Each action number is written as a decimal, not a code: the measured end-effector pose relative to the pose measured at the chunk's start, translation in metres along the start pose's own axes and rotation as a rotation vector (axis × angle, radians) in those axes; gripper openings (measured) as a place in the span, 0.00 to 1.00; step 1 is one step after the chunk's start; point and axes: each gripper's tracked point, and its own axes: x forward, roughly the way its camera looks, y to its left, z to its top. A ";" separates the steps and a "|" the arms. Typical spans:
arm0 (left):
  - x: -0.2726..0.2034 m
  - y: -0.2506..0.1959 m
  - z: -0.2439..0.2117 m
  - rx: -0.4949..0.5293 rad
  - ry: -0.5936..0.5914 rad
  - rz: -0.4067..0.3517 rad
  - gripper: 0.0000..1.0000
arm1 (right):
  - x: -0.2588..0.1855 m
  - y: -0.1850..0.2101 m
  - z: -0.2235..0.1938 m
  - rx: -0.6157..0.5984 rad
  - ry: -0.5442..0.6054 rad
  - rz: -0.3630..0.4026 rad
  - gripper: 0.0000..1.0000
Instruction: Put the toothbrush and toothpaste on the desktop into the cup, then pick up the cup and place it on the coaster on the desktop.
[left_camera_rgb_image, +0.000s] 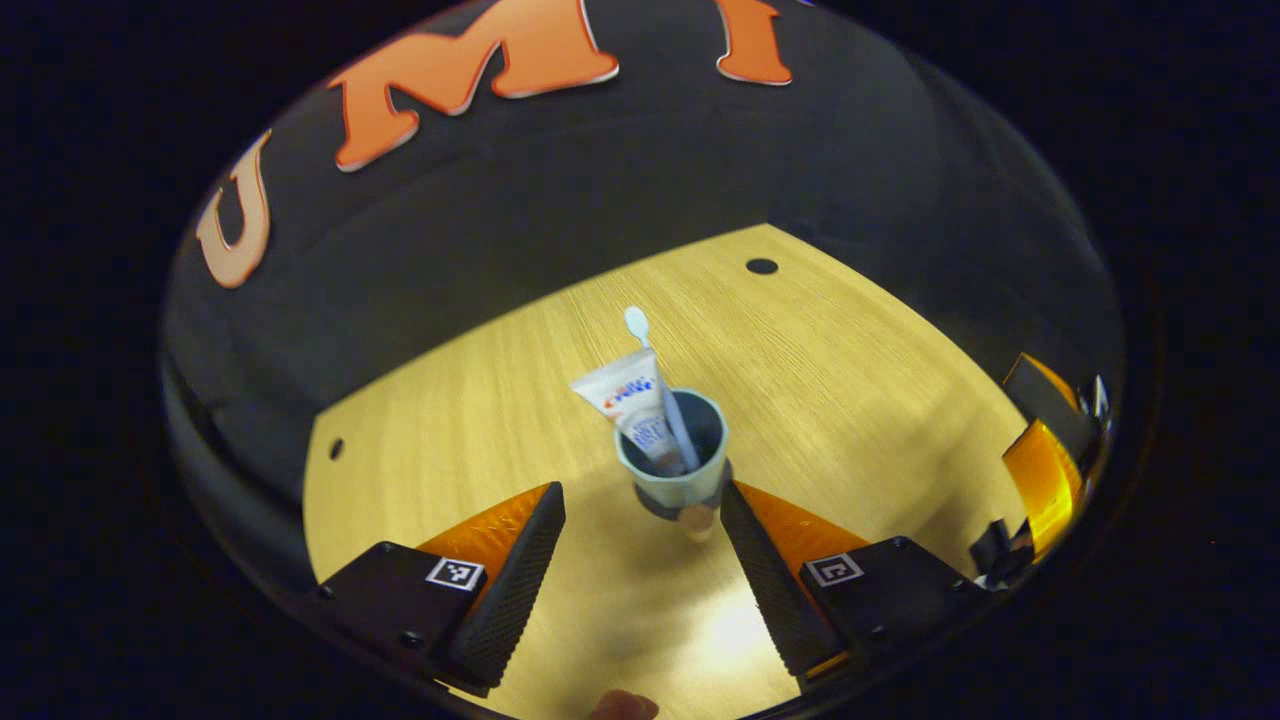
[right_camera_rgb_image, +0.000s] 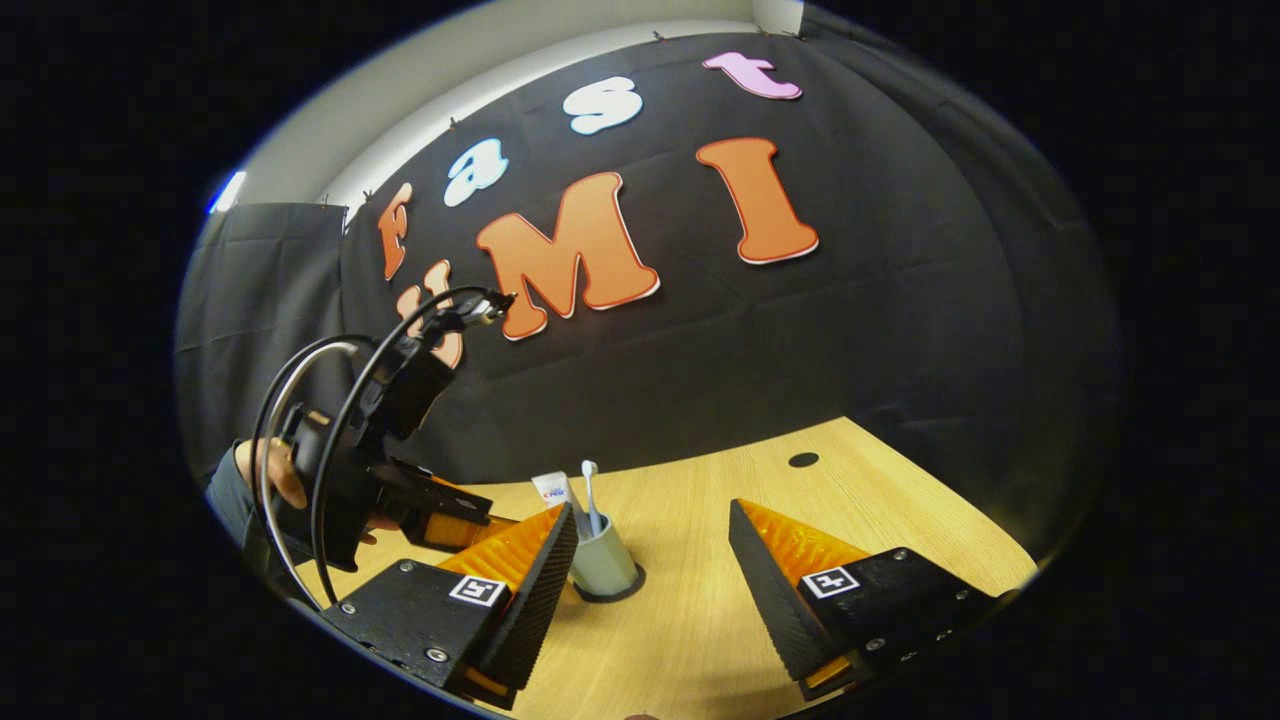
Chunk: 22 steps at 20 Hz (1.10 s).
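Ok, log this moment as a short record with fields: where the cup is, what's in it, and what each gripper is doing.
cup: upright on the dark coaster, on the wooden desktop
contents: toothbrush and toothpaste, both standing in the cup
left gripper: open, holding nothing, cup just ahead between its fingers
right gripper: open, holding nothing

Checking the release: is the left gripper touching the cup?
Apart. Left gripper view: the open left gripper has bare desktop between each finger and the cup.
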 end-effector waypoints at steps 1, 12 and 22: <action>0.003 -0.002 0.003 0.004 -0.062 0.036 1.00 | 0.000 0.009 0.003 -0.011 -0.015 0.007 0.92; -0.072 0.075 -0.024 -0.195 -0.549 0.305 1.00 | -0.020 0.098 0.031 -0.234 -0.184 0.031 0.92; -0.124 0.076 -0.055 -0.345 -0.767 0.356 1.00 | -0.016 0.127 0.014 -0.243 -0.174 0.052 0.92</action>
